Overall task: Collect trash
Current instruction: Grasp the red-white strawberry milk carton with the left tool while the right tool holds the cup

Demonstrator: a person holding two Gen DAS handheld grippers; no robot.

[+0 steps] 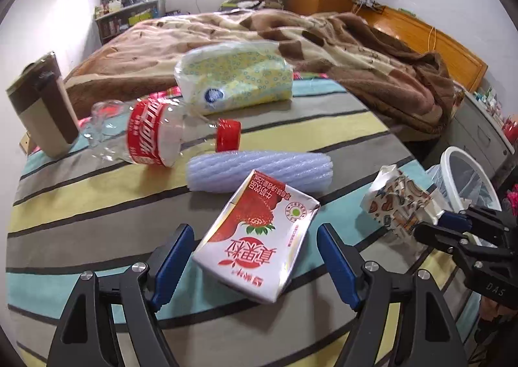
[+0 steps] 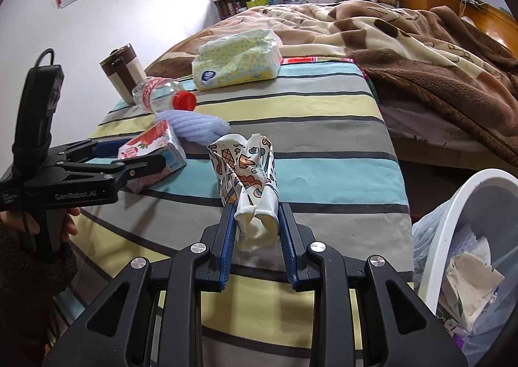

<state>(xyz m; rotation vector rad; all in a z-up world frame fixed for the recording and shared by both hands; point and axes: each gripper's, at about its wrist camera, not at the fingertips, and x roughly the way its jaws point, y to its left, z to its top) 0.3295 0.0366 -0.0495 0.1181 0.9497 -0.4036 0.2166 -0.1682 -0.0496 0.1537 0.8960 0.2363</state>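
looking along the left tool, its blue pads stood wide apart on either side of a strawberry milk carton lying on the striped bed cover, neither pad pressing on it. beyond it lay a foam sleeve, a plastic bottle and a tissue pack.

in the right wrist view, the right tool was clamped on a crumpled paper cup held upright above the cover. a white trash bin with paper inside stood at the right, beside the bed.
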